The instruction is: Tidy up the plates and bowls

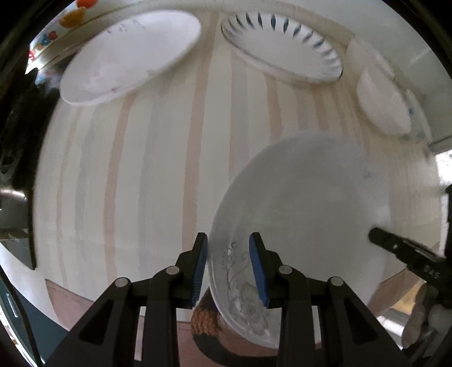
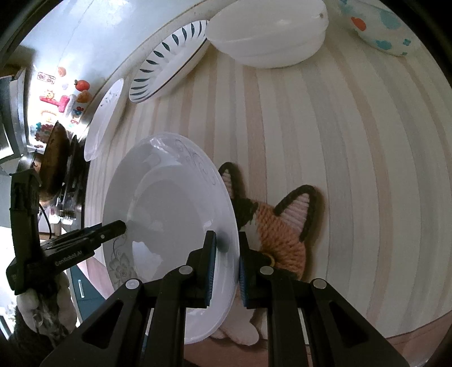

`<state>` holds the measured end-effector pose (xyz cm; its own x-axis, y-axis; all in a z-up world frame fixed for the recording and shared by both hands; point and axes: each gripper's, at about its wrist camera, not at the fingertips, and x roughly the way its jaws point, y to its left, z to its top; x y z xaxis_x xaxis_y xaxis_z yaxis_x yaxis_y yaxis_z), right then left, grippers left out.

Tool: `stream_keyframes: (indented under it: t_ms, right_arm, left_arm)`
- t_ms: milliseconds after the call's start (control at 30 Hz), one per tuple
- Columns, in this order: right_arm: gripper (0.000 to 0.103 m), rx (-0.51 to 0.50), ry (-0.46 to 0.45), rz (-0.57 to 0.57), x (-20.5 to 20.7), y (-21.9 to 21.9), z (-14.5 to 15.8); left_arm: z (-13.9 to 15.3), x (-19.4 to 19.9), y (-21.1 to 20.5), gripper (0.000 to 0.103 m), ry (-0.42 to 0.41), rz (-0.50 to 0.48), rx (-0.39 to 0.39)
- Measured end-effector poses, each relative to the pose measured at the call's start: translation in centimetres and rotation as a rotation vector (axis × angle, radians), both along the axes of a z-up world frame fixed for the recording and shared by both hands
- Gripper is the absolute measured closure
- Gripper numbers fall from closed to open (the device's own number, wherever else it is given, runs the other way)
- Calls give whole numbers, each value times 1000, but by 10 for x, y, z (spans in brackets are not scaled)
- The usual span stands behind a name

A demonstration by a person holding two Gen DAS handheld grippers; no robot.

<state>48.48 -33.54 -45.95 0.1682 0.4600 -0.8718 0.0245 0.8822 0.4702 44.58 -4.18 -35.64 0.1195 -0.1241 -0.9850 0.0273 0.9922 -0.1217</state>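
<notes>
Striped cream tablecloth [image 2: 353, 169] covers the work surface; a fridge door with magnets [image 2: 60, 96] stands behind it at 10 o'clock in the right wrist view.

You hold one floral plate [image 2: 175, 214] between both tools. Your right gripper [image 2: 227, 262] has its pads closed on the plate's near rim, one pad above and one below. Your left gripper [image 1: 228, 268] straddles the rim on the opposite side, jaws narrow with the rim between the blue pads; in the left wrist view I cannot tell whether both pads press on it. A two-sided hold like this likely keeps a wide, smooth plate level and stops it from swinging out of a single edge pinch.

The plate sits low and central in both views, tilted, above a knitted cat-shaped mat [image 2: 282, 228] that peeks out from under it at 3 o'clock in the right wrist view. Whether it touches the mat I cannot tell.

Plate appearance: white, glossy, shallow well, broad rim, grey flower sprays printed on the rim at two places.

Other ware lies along the far edge: a plain white plate [image 1: 130, 56] at 11 o'clock in the left wrist view, a blue-dashed plate [image 1: 282, 45] at 1 o'clock, a white bowl [image 2: 268, 34] and a spotted bowl [image 2: 378, 25] at 12 to 1 o'clock in the right wrist view. Judged: sorting barely begun.
</notes>
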Motion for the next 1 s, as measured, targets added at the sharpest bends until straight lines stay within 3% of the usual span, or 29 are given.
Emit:
stream_keyframes:
  t_ms: [100,200,267,333,433,667,800,1000]
  right_arm:
    - [87,-14,10,-25,2,-6,15]
    - [85,-57,-54,-60,6,-15,58]
    - [73,-33,-96,-58,14,-11,84]
    - [49,-13,-140,-21,33,9,108]
    - [46,33,-188,47,70,49,122]
    - [46,23,-233,194,204,172,96]
    - [48,-37,-261,264,257,223,76]
    - [53,-101,-234,297,307,264,39]
  left_arm:
    - [34,5,21,74,-64,62,-8]
    - [62,20,53,70,-124,165,-10]
    - [71,35,81,70,-159,246,-2]
    - [70,53,101,70,-167,298,17]
    - [55,76,137,70,-138,362,30]
    - [15,110,186,70,-84,478,48]
    - [2,123,200,70,-51,487,64]
    - [-19,137,210,70,-6,473,55]
